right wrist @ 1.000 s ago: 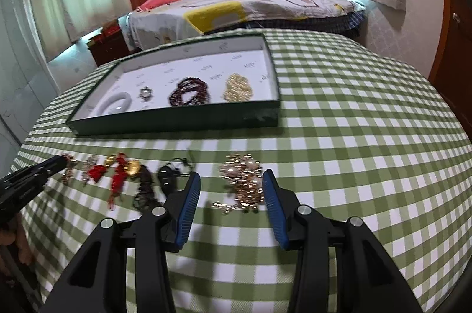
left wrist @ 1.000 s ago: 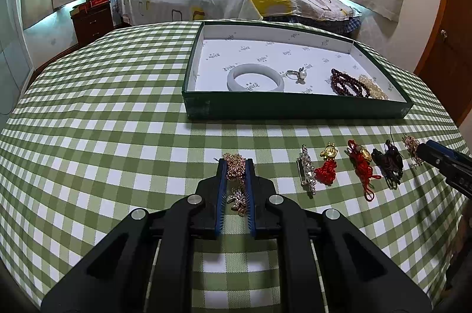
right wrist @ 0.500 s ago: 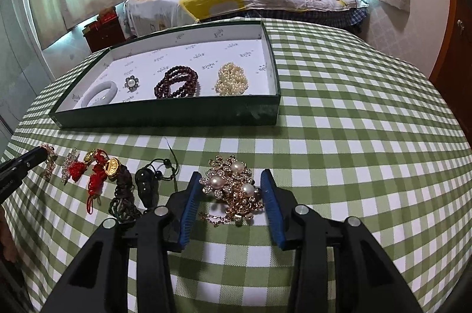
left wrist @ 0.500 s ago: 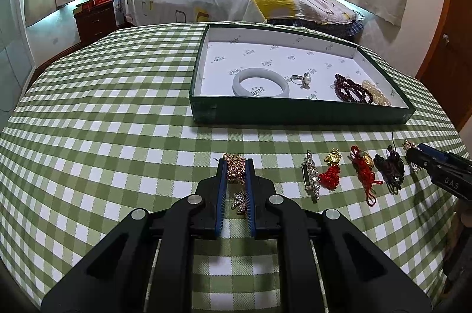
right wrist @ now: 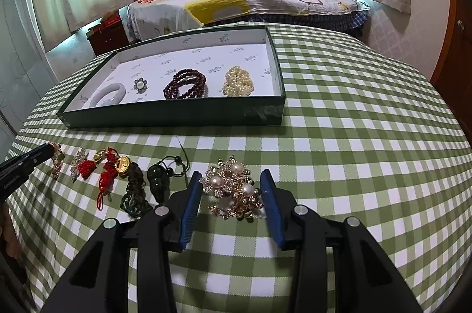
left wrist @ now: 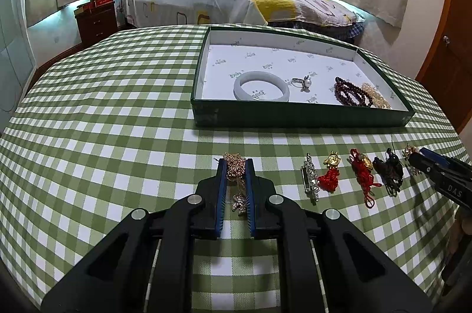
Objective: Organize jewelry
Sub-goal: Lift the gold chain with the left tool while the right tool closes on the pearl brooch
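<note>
My left gripper (left wrist: 235,162) is shut on a gold chain ornament (left wrist: 235,170), whose sparkly end dangles between the blue pads just over the green checked cloth. In the right wrist view, my right gripper (right wrist: 231,180) is shut on a gold flower brooch with pearls (right wrist: 233,192), a pad against each side. The green tray (left wrist: 295,118) lies beyond and holds a white bangle (left wrist: 261,85), a pearl ring (left wrist: 302,83), a dark red bead bracelet (left wrist: 351,94) and a cream bead strand (left wrist: 377,97).
A row of loose pieces lies on the cloth between the grippers: a crystal brooch (left wrist: 309,180), a red knot charm (left wrist: 330,174), a red cord charm (left wrist: 364,174) and dark pendants (left wrist: 389,171). A bed stands past the table's far edge, and a wooden door is at the right.
The right pads have drawn in slightly onto the pearl brooch, which now looks nearer the camera. The left grip on the gold ornament is unchanged.
</note>
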Motion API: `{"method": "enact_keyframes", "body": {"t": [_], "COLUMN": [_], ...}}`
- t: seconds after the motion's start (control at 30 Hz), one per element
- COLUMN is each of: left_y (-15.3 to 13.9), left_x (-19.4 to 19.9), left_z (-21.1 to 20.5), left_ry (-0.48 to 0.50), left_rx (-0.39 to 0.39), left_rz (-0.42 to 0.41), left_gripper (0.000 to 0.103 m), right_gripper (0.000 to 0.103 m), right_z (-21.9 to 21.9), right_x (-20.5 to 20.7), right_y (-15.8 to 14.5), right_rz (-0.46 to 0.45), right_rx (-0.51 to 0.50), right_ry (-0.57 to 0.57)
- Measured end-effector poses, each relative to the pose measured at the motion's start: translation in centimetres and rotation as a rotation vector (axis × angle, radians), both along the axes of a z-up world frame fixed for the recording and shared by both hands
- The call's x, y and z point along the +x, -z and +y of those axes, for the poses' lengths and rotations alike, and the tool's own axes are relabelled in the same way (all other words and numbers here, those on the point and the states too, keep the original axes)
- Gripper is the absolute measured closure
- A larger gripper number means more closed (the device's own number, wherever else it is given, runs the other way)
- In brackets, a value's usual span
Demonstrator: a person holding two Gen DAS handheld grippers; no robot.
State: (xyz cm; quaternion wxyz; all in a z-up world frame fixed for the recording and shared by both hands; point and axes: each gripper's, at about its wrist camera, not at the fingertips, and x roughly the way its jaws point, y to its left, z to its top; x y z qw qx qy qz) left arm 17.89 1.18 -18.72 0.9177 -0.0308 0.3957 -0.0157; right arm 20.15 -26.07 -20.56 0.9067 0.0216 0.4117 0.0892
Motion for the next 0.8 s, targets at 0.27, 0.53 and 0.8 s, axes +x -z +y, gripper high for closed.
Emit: {"method": "enact_keyframes", "body": {"t": [0.27, 0.53, 0.8], "left_y": [-0.4, -1.3, -2.6], "left_x": [-0.1, -0.3, -0.4], "left_z": [0.0, 0.0, -0.1], "left_ry": [0.0, 0.001, 0.004], "left_rx": [-0.002, -0.001, -0.009], "left_rz": [-0.009, -0.029, -0.052], "left_gripper": [0.091, 0.091, 0.091], "right_gripper": [0.062, 0.062, 0.062], "right_z": [0.1, 0.2, 0.6], "right_x": [-0.7, -1.3, -1.7], "right_y": [-1.1, -2.4, -4.5], "right_rz": [-0.029, -0.059, -0.104], "right_rx": [0.006, 0.012, 0.024], "right_ry": [-0.002, -0.008, -0.018]}}
